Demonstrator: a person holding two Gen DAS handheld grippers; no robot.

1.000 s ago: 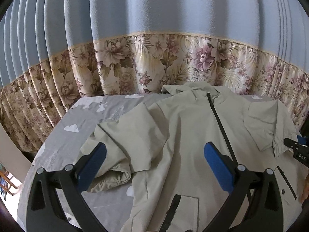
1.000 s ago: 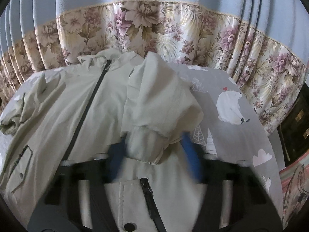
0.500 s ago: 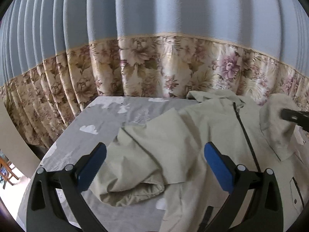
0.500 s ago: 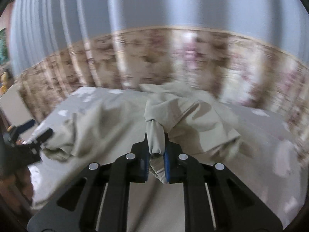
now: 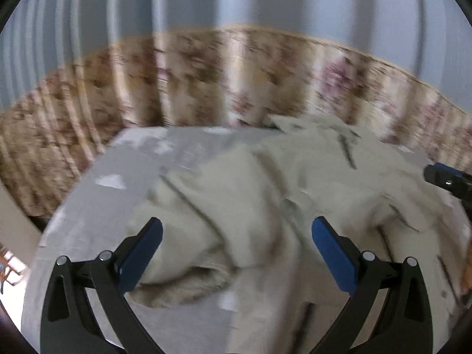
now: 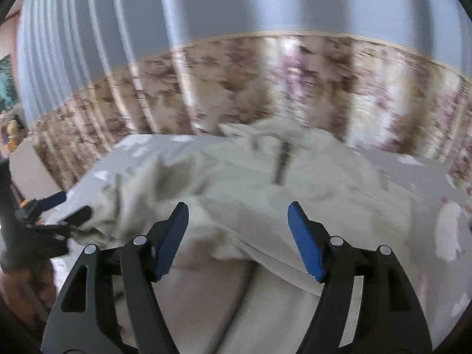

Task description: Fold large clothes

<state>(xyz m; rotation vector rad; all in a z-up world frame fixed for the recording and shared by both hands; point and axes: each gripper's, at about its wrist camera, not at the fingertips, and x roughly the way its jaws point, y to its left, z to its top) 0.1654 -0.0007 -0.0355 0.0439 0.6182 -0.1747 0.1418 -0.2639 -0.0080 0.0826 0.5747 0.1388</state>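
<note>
Jacket: a beige, thin woven jacket lies front-up on the grey bed sheet, filling most of the sheet's middle and right in the left wrist view.
Long axis: it runs from the near edge of the bed toward the curtain; the collar or hood end points at the curtain and the hem end comes toward the cameras.
Zipper: a dark, narrow line down the chest, following the long axis; only its upper stretch shows clearly.
Sleeves: one sleeve lies bunched at the jacket's side, its gathered cuff facing the left wrist camera; the other sleeve is folded across the chest, its edge running slantwise under the right gripper.
Fabric: matte, soft, creased in broad folds; motion blur hides finer detail.
Sheet: smooth grey cotton-like cloth with white printed shapes.
Curtain: pleated, blue above, a floral beige and mauve band below.
Left gripper: blue pads set wide apart above the bunched sleeve, gripping nothing.
Right gripper: jaws have just been opening; they stand well apart over the folded sleeve, and the pads press on no cloth.
</note>
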